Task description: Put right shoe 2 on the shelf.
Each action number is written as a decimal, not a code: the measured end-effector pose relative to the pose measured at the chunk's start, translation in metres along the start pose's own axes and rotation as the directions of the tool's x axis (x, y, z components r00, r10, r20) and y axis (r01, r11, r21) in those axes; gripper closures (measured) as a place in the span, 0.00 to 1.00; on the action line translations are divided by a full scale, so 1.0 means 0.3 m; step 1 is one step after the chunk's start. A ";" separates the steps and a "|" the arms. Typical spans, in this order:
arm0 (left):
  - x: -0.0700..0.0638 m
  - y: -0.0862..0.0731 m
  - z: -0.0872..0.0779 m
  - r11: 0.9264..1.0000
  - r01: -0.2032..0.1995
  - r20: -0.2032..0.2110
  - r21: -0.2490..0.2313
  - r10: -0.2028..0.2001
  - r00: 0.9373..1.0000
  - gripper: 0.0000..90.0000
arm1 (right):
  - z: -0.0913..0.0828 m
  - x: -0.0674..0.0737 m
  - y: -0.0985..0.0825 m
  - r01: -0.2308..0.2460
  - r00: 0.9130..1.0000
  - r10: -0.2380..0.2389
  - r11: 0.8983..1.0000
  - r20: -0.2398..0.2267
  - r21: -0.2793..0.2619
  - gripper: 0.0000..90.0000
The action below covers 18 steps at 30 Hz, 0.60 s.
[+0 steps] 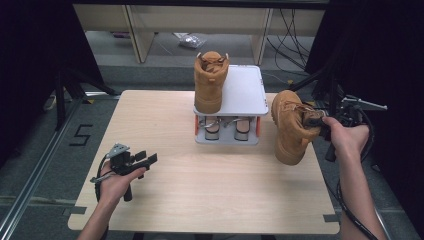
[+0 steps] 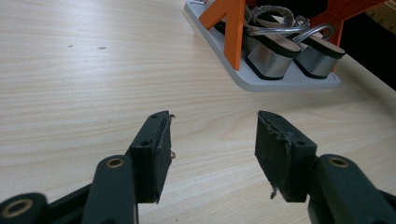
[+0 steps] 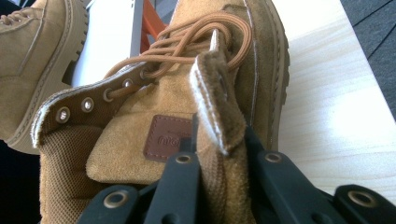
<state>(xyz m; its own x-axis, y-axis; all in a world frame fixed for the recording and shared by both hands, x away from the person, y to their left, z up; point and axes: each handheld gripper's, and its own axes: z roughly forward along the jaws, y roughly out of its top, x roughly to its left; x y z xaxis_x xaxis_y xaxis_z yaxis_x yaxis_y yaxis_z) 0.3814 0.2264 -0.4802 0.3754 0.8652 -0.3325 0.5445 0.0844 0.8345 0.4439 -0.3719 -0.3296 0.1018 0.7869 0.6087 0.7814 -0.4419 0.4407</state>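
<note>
My right gripper (image 1: 320,121) is clamped on the collar of a tan boot (image 1: 291,126), which I hold at the right edge of the table (image 1: 165,200); I cannot tell if its sole touches the wood. In the right gripper view the jaws hide part of the collar, and the brand patch is too blurred to read. My left gripper (image 2: 212,140) rests low over the table with its jaws wide and nothing between them. I count two boots: the second boot (image 1: 210,80) stands on the white rack (image 1: 245,90), and two silver heeled shoes (image 1: 227,129) sit on the shelf under it, half hidden. The table is of pale wood, the floor is grey, and cables lie behind.
</note>
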 end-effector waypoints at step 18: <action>0.002 0.002 -0.003 1.000 -0.001 0.000 -0.003 0.001 1.000 0.50 | -0.016 0.033 0.029 -0.014 1.000 0.013 0.999 -0.023 -0.050 0.93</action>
<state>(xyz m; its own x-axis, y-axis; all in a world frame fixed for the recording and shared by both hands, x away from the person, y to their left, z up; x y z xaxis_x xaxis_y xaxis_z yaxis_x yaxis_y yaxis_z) 0.3814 0.2275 -0.4795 0.3755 0.8654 -0.3319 0.5420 0.0855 0.8360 0.4487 -0.3700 -0.3164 0.0979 0.7711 0.6291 0.7480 -0.4740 0.4646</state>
